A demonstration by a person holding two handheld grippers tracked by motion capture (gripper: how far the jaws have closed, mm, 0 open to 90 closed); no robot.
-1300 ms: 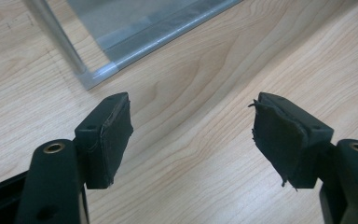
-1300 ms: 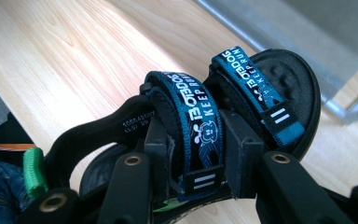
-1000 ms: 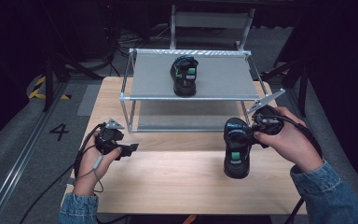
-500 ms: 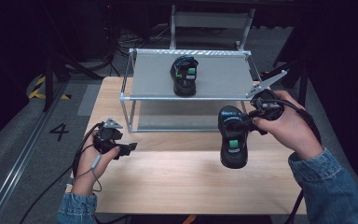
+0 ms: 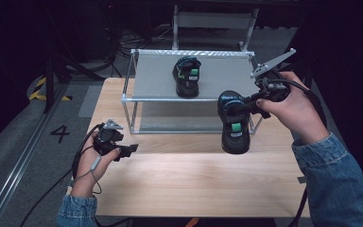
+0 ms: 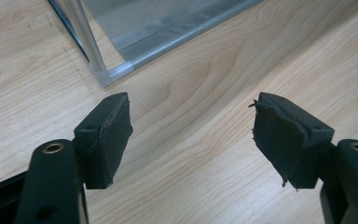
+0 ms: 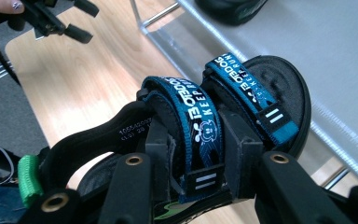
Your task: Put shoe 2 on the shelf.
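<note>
A rack (image 5: 137, 71) was set on the far half of the worktop (image 5: 194, 184). One sandal (image 5: 187, 76) lay on the rack's top shelf, near its middle. A second sandal (image 5: 234, 122) was held above the worktop by the right tool (image 5: 250, 101), before the rack's right end. The left tool (image 5: 127, 150) was kept near the worktop's left edge, before the rack's left corner post.

Pale wooden table top (image 5: 194, 184) under bright light, surroundings dark. Grey floor (image 5: 23, 142) at left, painted with a black numeral 4 (image 5: 60, 133) and yellow-and-black hazard stripes (image 5: 40, 89). Metal floor rail (image 5: 9, 189) running diagonally. Grey metal frame (image 5: 215, 21) and tangled cables (image 5: 137, 40) behind the table.
</note>
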